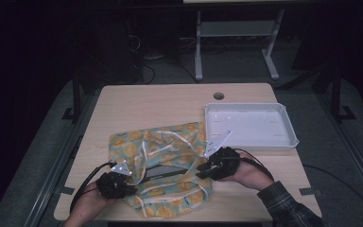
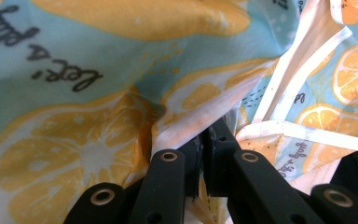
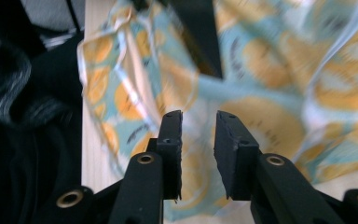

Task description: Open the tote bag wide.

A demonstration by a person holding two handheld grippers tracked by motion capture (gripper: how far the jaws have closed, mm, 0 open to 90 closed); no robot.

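The left claw (image 1: 123, 182) grips the lemon-print cloth (image 1: 170, 142) at its near-left edge; the right claw (image 1: 207, 169) stands open above the cloth, beside the white tray (image 1: 290, 130).

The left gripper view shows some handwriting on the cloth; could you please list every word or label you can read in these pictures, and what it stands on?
"let's a", upside down in dark script, possibly misread: on the orange-print cloth, left gripper view.
A further script word beside it: not legible.
Small script on the cloth's far folds: too small to read.
Dark script marks on the cloth in the right gripper view: blurred, unreadable.
White tray and table: no text.
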